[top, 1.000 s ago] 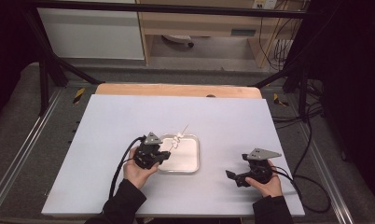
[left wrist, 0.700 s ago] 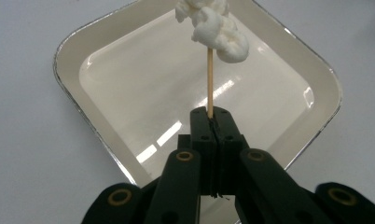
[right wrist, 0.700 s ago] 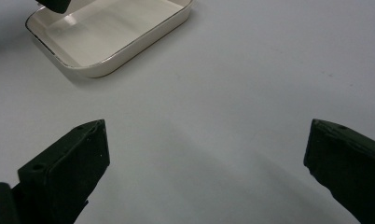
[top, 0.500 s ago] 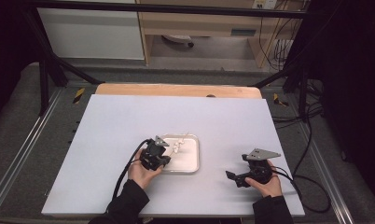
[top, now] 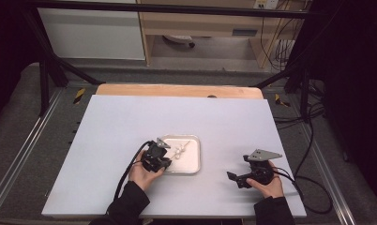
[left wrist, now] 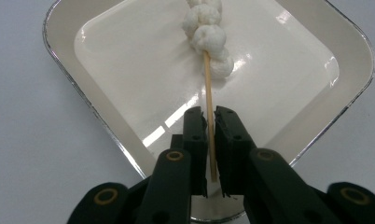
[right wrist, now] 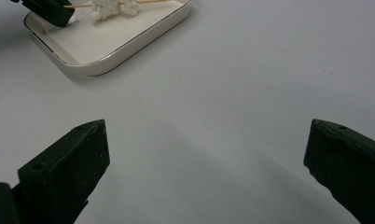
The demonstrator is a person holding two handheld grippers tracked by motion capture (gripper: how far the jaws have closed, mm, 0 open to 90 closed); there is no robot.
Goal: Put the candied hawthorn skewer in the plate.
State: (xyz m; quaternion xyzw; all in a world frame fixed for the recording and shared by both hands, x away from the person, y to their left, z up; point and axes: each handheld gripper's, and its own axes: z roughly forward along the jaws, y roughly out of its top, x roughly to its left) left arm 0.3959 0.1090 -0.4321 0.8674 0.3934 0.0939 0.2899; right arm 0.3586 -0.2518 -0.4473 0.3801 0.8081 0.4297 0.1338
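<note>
A white square tray (top: 191,164) lies on the table in front of the person. In it lies a wooden skewer (left wrist: 208,88) with white dumpling-like balls (left wrist: 205,28) threaded on it. My left gripper (left wrist: 211,119) is shut on the skewer's bare stick end, low over the tray's near edge (left wrist: 106,126). In the high view the left gripper (top: 164,161) sits at the tray's left side and the white balls (top: 179,152) lie just right of it. My right gripper (top: 237,179) rests open on the table to the right, with bare table between its jaws and the tray (right wrist: 129,39) ahead of it.
The table is a pale sheet (top: 130,122) over a wooden top whose far edge (top: 177,90) shows. Metal rails (top: 18,154) run along both sides. Cables (top: 313,140) trail off the right side.
The left gripper has lowered the skewer from a raised tilt down into the tray and drawn slightly toward the person. The right gripper has stayed put.
</note>
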